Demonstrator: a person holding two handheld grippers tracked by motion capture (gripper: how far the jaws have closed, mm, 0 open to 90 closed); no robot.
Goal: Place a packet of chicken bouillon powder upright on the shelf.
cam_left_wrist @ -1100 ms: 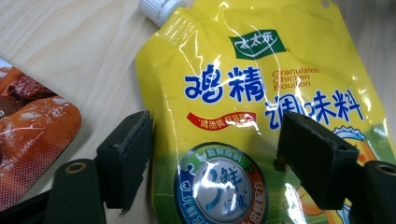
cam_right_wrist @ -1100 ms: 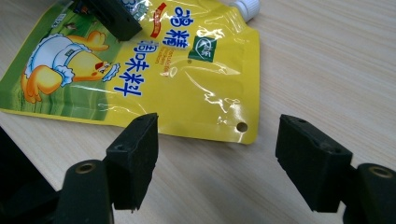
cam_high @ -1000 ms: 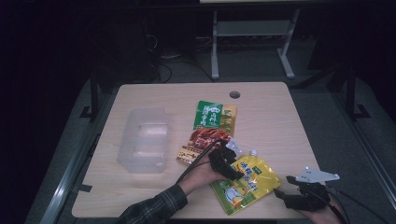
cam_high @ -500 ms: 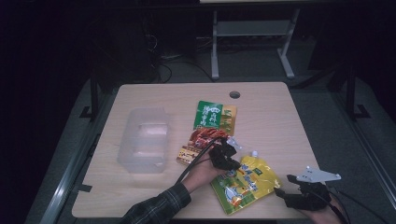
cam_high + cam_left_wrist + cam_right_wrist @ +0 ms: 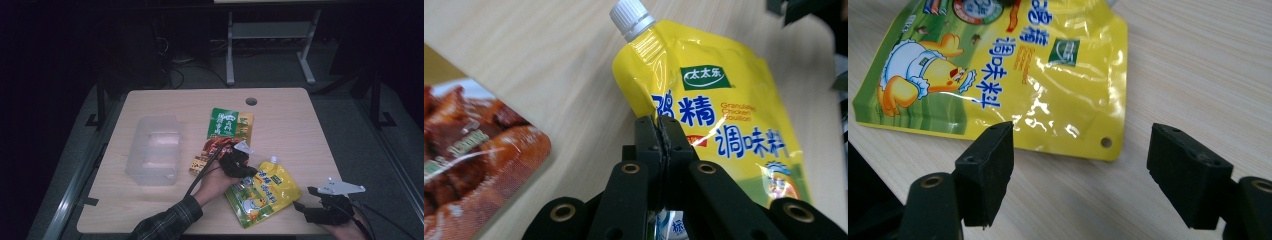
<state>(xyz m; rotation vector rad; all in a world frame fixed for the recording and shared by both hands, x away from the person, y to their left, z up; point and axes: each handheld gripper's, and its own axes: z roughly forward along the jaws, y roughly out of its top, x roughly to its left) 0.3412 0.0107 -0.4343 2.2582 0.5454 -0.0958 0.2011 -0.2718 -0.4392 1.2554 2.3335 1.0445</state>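
Left tool (image 5: 659, 131) clamped on yellow pouch (image 5: 714, 110) edge, right tool (image 5: 1080, 172) spread wide nearby

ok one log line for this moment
left gripper: shut on yellow pouch edge | right gripper: open, just short of pouch | clear bin: empty

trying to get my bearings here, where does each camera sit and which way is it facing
High view: above the person's side, looking forward and down on the table; forearm and both claws show.
Left gripper view: on the left claw, looking along shut jaws pinching the yellow pouch.
Right gripper view: on the right claw, open jaws over bare wood, facing the pouch's bottom edge.
Shared: all three show the yellow pouch.
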